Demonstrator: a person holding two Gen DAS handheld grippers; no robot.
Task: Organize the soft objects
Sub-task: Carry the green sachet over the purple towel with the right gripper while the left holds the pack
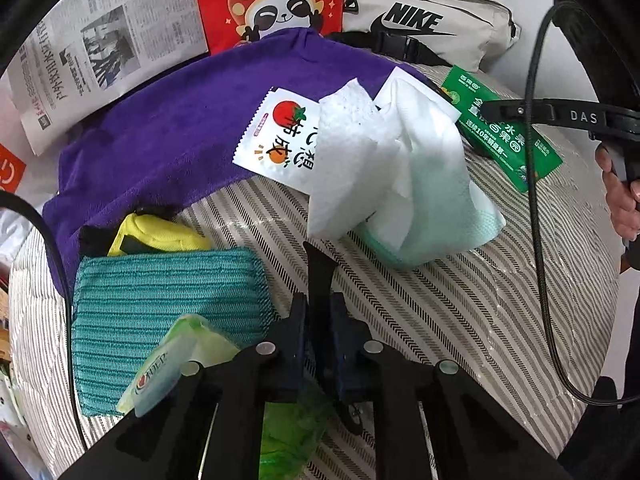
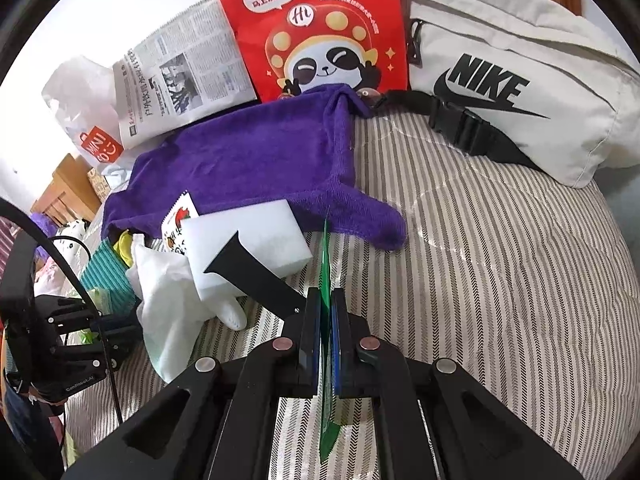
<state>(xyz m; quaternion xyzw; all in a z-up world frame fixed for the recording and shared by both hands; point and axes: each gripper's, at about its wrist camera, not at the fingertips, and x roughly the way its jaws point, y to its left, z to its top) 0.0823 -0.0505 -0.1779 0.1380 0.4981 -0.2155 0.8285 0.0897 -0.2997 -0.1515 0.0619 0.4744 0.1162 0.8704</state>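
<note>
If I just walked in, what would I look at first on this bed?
Probably the bright red paper bag with the cartoon panda, propped at the back of the striped bed cover. In front of it spreads a big purple towel, and to its right lies a pale grey waist bag with black lettering. Nearer, the right gripper pinches a thin green packet edge-on.

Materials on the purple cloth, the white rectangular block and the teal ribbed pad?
Purple cloth: looks like microfibre or terry, matte, fuzzy nap, limp folds. White rectangular block: probably foam sponge, matte, crisp edges, no sheen. Teal ribbed pad: knitted or woven fabric, visible ridges; its filling can't be told.
</note>
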